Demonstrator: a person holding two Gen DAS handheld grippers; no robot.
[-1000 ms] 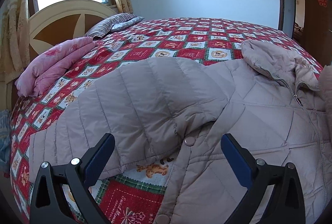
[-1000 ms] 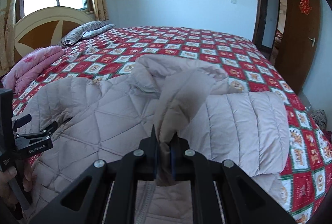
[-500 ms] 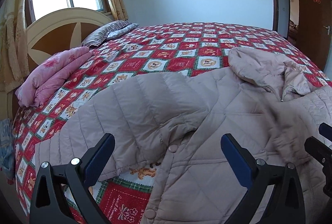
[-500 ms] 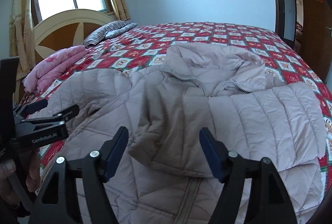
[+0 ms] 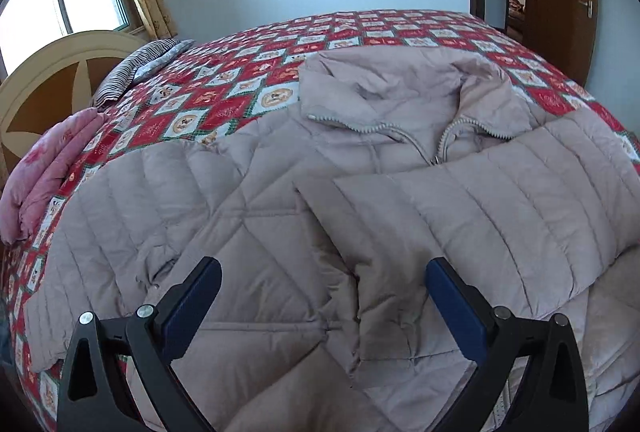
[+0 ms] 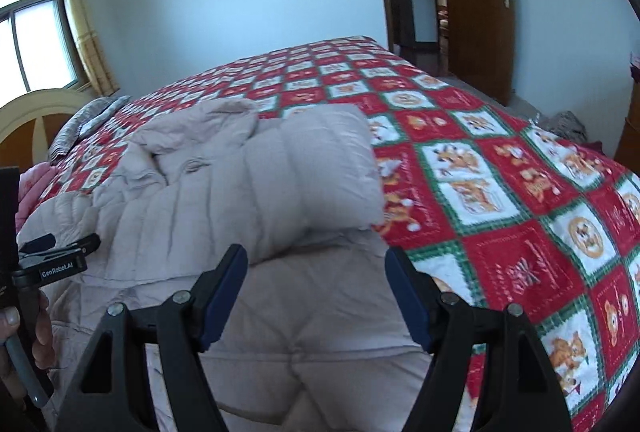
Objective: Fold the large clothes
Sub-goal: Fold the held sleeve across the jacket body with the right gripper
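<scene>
— Beige quilted padding fills the near side of the bed (image 6: 520, 168): that is the jacket (image 5: 248, 232), lying flat on its back across the near edge.

— And the grippers?

— Left gripper (image 5: 323, 296) hangs above the jacket's front, jaws spread wide, nothing between the blue pads. Right gripper (image 6: 316, 292) is over the jacket's lower part near the same edge, its jaws wide apart too and gripping nothing; no fabric sits between them.

— The sleeves?

— Right sleeve (image 5: 500, 216) lies folded across the chest, its cuff end pointing toward the left gripper. Left sleeve (image 5: 132, 200) stretches out toward the headboard end of the bed.

— Farther back?

— Collar (image 5: 400, 92) and open zipper (image 5: 424, 148) sit past the folded sleeve, toward the middle of the bed. Red patchwork bedspread (image 5: 248, 88) shows beyond. A pink blanket (image 5: 48, 168) lies folded at the headboard edge, with a striped pillow (image 5: 140, 68) behind it. In the right wrist view, a hand (image 6: 24, 340) grasps the left gripper's handle.
</scene>
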